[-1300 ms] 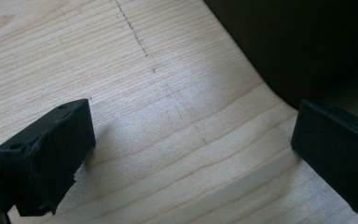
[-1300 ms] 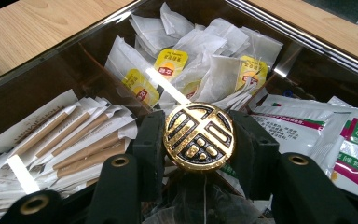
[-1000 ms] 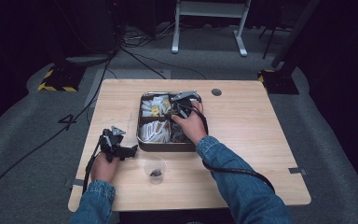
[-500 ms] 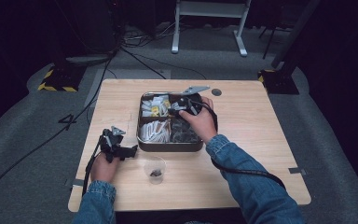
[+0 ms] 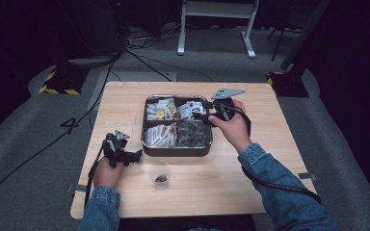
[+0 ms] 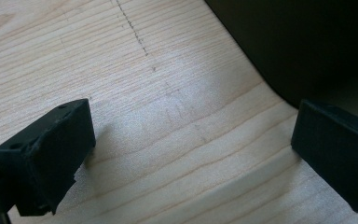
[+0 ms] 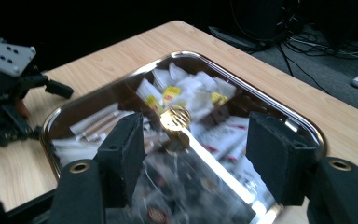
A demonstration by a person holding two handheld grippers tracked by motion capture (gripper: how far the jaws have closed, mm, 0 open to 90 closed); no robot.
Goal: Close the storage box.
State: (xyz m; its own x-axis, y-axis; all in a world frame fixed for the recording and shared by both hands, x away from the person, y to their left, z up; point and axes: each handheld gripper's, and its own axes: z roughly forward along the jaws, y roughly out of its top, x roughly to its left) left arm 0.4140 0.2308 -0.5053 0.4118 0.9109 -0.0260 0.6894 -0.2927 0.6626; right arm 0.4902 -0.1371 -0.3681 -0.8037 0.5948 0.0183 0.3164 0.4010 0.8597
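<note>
Sachets (image 5: 161, 137) fill the tray (image 5: 176, 151) at the centre of the table (image 5: 270, 183). The right claw (image 7: 198, 140) hangs over the tray's 3 o'clock side; its jaws have just been opening and stand wide apart, gripping nothing. Below the gap what seems a spoon (image 7: 175, 116) lies on the packets, its bowl toward 11 o'clock and its handle toward 5 o'clock in the right gripper view. The left claw (image 6: 196, 135) rests on bare table at the tray's 8 o'clock, jaws apart and empty. A cup (image 5: 160, 172) stands at 7 o'clock from the right claw, but nearer the left claw, at its 4 o'clock.
</note>
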